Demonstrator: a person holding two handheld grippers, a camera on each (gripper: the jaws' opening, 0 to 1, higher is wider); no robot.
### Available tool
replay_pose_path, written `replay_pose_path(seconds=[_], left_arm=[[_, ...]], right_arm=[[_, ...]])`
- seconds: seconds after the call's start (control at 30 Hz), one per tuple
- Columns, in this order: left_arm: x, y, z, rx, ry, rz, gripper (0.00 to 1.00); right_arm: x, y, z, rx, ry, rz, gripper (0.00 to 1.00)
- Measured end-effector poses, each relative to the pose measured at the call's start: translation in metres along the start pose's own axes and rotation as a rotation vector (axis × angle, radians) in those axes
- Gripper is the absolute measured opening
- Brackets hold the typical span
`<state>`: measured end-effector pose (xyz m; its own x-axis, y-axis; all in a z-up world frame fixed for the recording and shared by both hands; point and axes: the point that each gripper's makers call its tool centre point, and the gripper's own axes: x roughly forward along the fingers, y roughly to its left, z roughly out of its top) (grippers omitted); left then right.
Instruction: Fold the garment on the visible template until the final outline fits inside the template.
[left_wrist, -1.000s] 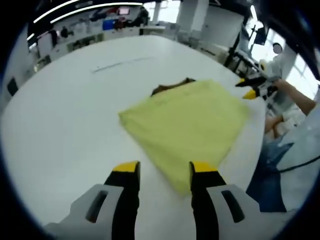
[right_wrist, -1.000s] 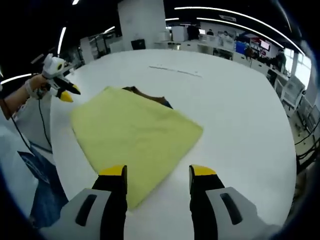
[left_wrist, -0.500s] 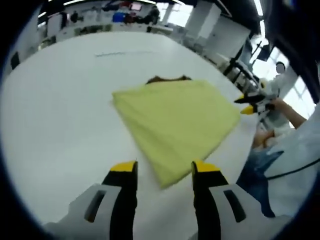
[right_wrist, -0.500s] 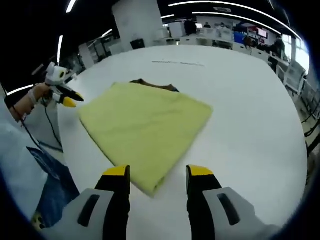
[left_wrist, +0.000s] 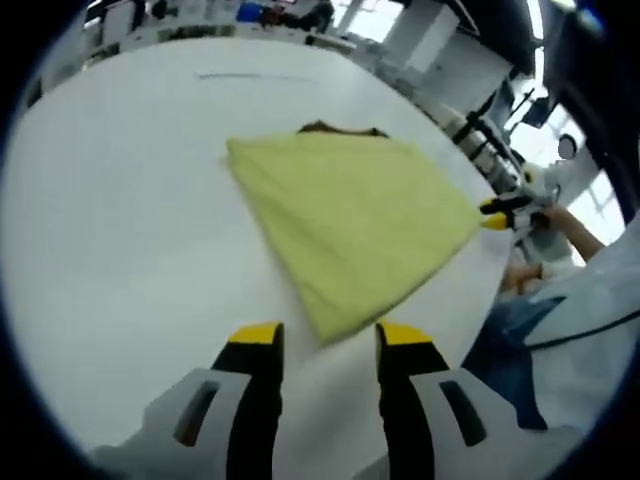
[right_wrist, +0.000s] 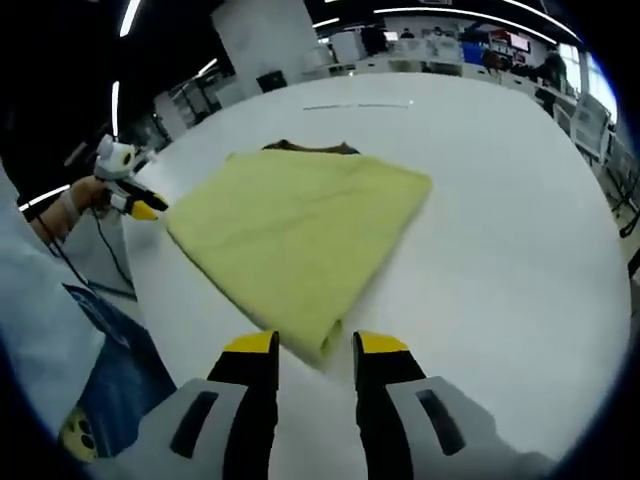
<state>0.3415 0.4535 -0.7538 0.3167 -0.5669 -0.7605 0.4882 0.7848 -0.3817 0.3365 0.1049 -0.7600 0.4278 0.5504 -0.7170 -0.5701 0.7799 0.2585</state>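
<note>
A yellow garment (left_wrist: 350, 215) lies folded flat on the white table (left_wrist: 110, 220), diamond-shaped in both views. A brown template edge (left_wrist: 338, 128) peeks out from under its far side. My left gripper (left_wrist: 328, 338) stands open low over the table, and the garment's near corner lies just ahead between its yellow tips. In the right gripper view the garment (right_wrist: 300, 225) and brown edge (right_wrist: 310, 147) appear again. My right gripper (right_wrist: 315, 345) is open with a garment corner between its tips. The right gripper (left_wrist: 508, 210) appears beside the garment's right corner, the left gripper (right_wrist: 135, 200) beside its left corner.
A person in a pale top and blue jeans (left_wrist: 525, 340) stands at the table's edge. A thin grey line (right_wrist: 355, 104) marks the table beyond the garment. Desks and shelves (left_wrist: 240, 12) stand far behind. White tabletop (right_wrist: 500, 250) stretches wide beside the garment.
Both cameras have come closer to the garment, so a corner of it now sits between each pair of tips. The right gripper's jaws stand somewhat narrower.
</note>
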Motion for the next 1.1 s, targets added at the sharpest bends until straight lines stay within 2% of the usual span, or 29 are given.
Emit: replay_pose_path(seconds=[0.1, 0.2, 0.37, 0.6, 0.73, 0.8, 1.1], left_arm=[[0.000, 0.000, -0.001, -0.008, -0.005, -0.006, 0.32], [0.003, 0.001, 0.001, -0.025, -0.022, -0.009, 0.27], [0.010, -0.005, -0.001, -0.032, -0.014, -0.043, 0.17], [0.006, -0.009, 0.005, -0.040, -0.030, -0.058, 0.09], [0.007, -0.009, 0.006, -0.049, -0.032, -0.055, 0.01], [0.008, -0.006, 0.010, -0.054, -0.057, -0.037, 0.00], [0.007, -0.004, 0.008, -0.060, -0.046, -0.032, 0.00]], right_arm=[[0.000, 0.000, -0.001, 0.013, 0.002, 0.002, 0.23], [0.000, 0.003, -0.001, 0.023, -0.002, 0.009, 0.22], [0.000, 0.005, -0.001, 0.036, -0.002, 0.020, 0.18], [-0.002, 0.004, 0.002, 0.043, -0.014, 0.018, 0.15], [-0.001, 0.005, 0.001, 0.056, -0.012, 0.025, 0.11], [-0.001, 0.005, 0.000, 0.059, -0.012, 0.029, 0.10], [-0.006, 0.004, 0.002, 0.065, -0.011, 0.034, 0.08]])
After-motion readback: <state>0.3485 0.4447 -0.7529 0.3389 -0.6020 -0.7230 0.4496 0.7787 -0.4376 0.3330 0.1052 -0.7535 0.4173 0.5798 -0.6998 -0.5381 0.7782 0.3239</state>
